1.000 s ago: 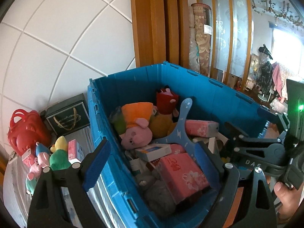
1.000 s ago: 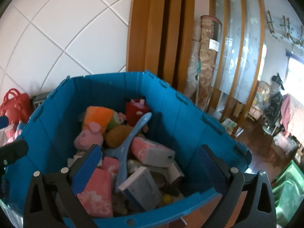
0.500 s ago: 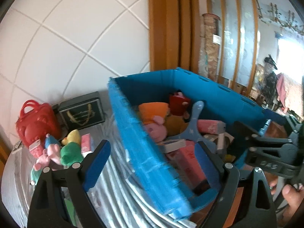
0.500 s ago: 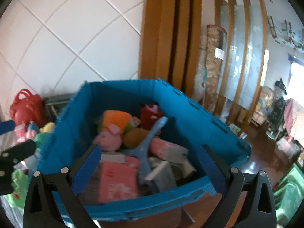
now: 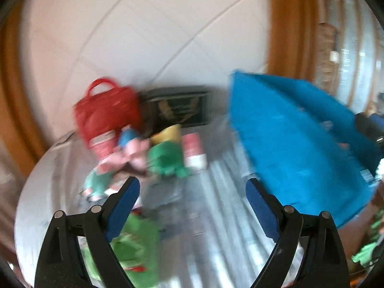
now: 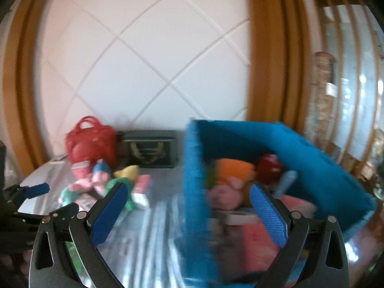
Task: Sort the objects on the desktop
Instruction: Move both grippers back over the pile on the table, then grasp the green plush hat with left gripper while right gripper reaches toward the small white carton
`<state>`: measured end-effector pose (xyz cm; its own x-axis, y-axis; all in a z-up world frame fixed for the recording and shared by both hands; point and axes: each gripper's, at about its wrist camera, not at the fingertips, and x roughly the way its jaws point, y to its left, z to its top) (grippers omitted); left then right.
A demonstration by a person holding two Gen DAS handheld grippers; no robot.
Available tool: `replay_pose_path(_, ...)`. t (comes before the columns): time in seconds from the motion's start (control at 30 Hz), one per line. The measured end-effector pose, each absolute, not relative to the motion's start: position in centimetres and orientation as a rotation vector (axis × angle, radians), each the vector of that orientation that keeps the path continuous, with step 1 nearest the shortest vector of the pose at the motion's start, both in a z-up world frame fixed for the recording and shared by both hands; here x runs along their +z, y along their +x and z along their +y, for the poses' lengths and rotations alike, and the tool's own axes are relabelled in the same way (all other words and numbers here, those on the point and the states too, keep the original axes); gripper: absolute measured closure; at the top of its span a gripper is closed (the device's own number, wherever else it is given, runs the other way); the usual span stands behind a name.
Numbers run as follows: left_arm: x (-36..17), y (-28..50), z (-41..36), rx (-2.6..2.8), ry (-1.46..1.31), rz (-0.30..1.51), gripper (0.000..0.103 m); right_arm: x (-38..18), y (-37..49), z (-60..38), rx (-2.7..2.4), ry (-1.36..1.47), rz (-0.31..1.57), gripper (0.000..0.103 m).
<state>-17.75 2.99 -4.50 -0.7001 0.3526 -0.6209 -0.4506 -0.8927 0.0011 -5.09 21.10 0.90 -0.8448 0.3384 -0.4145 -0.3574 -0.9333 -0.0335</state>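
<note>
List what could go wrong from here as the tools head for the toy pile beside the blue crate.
1. The toys lie tightly heaped against the red bag, so the open left tool may pinch two at once or knock one away.
2. The blue crate wall stands between the right tool's fingers; a sideways swing could hit it.
3. Both views are motion-blurred, so aim is uncertain.

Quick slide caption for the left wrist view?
Open left gripper over table, facing toys and red bag beside blue bin.
</note>
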Motion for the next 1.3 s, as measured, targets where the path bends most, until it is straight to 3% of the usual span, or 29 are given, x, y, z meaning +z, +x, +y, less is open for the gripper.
replay_pose_path(0.3, -14.8, -22.9, -8.5, 2.678, -1.264, 0.173, 0.012, -6.1, -13.6, 16.2, 2.822, -0.871, 0.082, 0.0)
replay_pose_path(0.63, -27.3, -25.1, -12.2, 2.646, -1.659, -0.003, 0.013, -17.7, -19.5, 14.1, 2.79, -1.346, 0.068, 0.0)
replay_pose_path(0.7, -28.1, -25.2, -12.0, 2.625, -1.656, -0.028, 0.044, -18.9, -20.1, 13.8, 2.789, -1.4, 0.06, 0.0)
replay_pose_path(0.73, -27.8, -25.1, -11.7, 2.628, -1.637, -0.02, 0.052, -19.4, -20.3, 13.7, 2.791, -1.419, 0.058, 0.0)
replay_pose_path(0.77, -27.2, -24.9, -11.6, 2.64, -1.612, -0.013, 0.073, -19.9, -20.6, 13.5, 2.794, -1.44, 0.057, 0.0)
replay_pose_path(0.8, -26.5, -24.6, -11.6, 2.647, -1.587, -0.016, 0.084, -20.4, -20.9, 13.2, 2.8, -1.465, 0.055, 0.0)
replay_pose_path(0.9, -23.7, -23.7, -12.8, 2.709, -1.516, -0.035, 0.089, -21.5, -21.8, 12.0, 2.839, -1.513, 0.043, 0.0)
replay_pose_path(1.1, -17.9, -21.9, -18.8, 2.973, -1.399, -0.053, 0.09, -22.3, -23.4, 8.4, 2.938, -1.581, 0.042, 0.0)
replay_pose_path(1.3, -20.3, -22.3, -23.9, 3.053, -1.539, -0.026, 0.09, -25.0, -25.6, 4.4, 2.942, -1.747, 0.067, 0.0)
